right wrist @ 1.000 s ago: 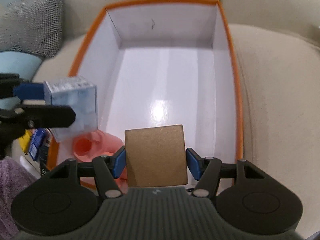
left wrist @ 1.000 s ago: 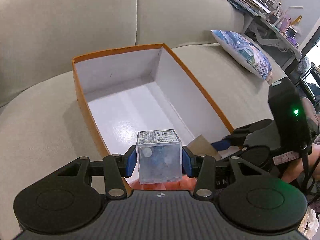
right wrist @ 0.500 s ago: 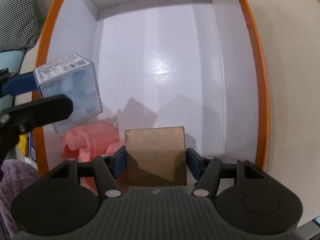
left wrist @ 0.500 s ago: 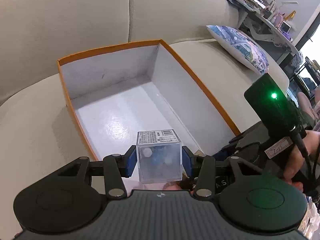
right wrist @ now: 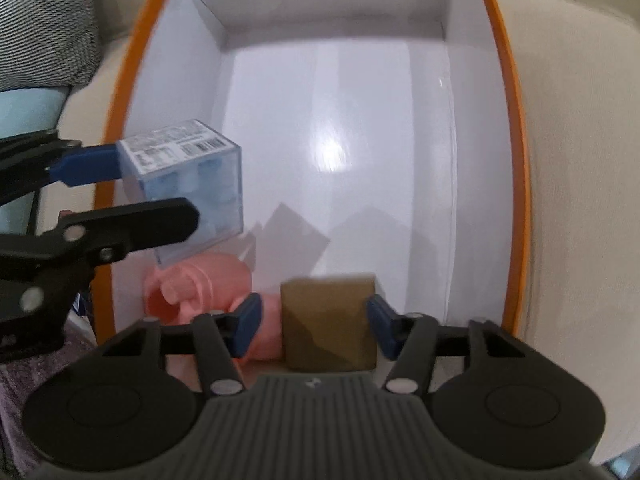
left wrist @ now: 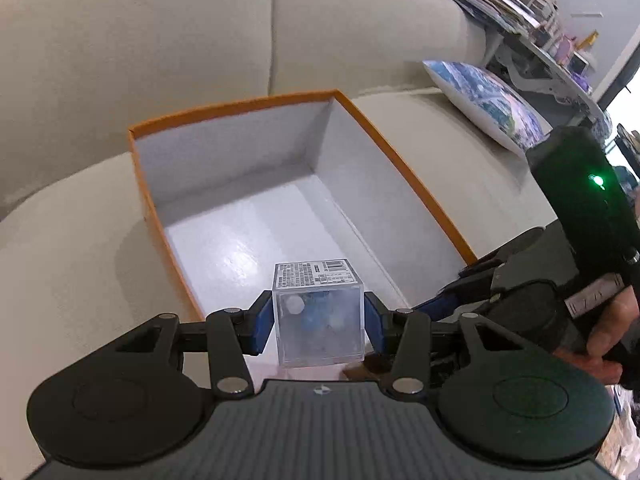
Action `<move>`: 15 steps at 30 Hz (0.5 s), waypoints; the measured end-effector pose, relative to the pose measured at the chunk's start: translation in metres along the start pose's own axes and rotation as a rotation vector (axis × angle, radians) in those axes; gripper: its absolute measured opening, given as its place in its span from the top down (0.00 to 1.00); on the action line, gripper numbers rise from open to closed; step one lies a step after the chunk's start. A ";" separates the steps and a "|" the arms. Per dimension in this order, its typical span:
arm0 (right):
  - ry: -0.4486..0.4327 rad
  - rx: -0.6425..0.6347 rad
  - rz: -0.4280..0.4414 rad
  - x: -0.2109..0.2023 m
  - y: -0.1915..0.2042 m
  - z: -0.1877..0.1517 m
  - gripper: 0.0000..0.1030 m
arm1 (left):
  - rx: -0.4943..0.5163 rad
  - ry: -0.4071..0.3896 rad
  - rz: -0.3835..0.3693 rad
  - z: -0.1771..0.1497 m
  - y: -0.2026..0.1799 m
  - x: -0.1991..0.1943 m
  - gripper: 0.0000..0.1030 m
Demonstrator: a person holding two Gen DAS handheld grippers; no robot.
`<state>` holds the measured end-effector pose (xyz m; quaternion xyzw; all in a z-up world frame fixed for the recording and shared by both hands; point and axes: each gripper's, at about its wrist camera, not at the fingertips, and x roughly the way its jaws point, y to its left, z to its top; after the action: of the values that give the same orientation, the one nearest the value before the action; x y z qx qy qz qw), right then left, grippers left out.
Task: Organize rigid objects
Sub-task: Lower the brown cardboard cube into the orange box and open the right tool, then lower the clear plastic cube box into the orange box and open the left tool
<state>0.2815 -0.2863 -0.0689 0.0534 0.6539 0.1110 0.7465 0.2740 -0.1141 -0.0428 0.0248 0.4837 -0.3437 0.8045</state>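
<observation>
An orange-rimmed box (left wrist: 404, 168) with a white inside (right wrist: 340, 128) sits on a beige sofa. My left gripper (left wrist: 319, 322) is shut on a clear plastic cube (left wrist: 319, 320) with a barcode label, held above the box's near left corner; it also shows in the right wrist view (right wrist: 188, 184). My right gripper (right wrist: 312, 326) is open, its pads standing apart from a brown cardboard cube (right wrist: 329, 322) that sits low in the box's near end. A pink plastic object (right wrist: 200, 292) lies on the box floor beside the brown cube.
A blue patterned cushion (left wrist: 488, 104) lies on the sofa to the right. A grey knit cushion (right wrist: 44, 20) is left of the box. A cluttered desk (left wrist: 532, 28) stands beyond the sofa. The sofa back (left wrist: 160, 40) rises behind the box.
My right gripper's jaws have opened and let go of the brown cube, which now sits lower in the box. My left gripper still holds the clear cube, shifted slightly over the box.
</observation>
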 end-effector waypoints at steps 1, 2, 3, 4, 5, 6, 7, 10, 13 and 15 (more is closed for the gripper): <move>-0.016 -0.018 0.020 -0.001 0.002 0.002 0.53 | -0.007 -0.009 0.004 0.001 0.001 -0.002 0.49; -0.031 -0.037 0.050 0.000 0.006 0.004 0.59 | -0.012 -0.014 0.006 0.002 0.002 -0.003 0.49; -0.041 -0.055 0.083 0.003 0.009 0.006 0.62 | -0.017 -0.017 0.008 0.003 0.004 -0.004 0.49; -0.043 -0.066 0.104 0.006 0.011 0.007 0.68 | -0.021 -0.019 0.011 0.004 0.005 -0.005 0.49; -0.039 -0.071 0.120 0.012 0.014 0.009 0.73 | -0.025 -0.020 0.015 0.004 0.006 -0.005 0.49; -0.028 -0.072 0.129 0.019 0.016 0.011 0.77 | -0.027 -0.022 0.019 0.004 0.007 -0.006 0.49; -0.020 -0.069 0.139 0.024 0.017 0.013 0.82 | -0.029 -0.022 0.020 0.004 0.009 -0.007 0.49; -0.007 -0.058 0.183 0.037 0.020 0.016 0.83 | -0.040 -0.019 0.022 0.004 0.013 -0.007 0.49; -0.008 -0.058 0.238 0.047 0.023 0.019 0.83 | -0.042 -0.015 0.023 0.003 0.014 -0.006 0.49; 0.004 -0.077 0.261 0.054 0.027 0.022 0.82 | -0.043 -0.012 0.021 0.003 0.014 -0.005 0.49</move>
<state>0.3069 -0.2462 -0.1115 0.1091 0.6380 0.2326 0.7259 0.2834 -0.1018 -0.0411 0.0107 0.4857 -0.3250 0.8114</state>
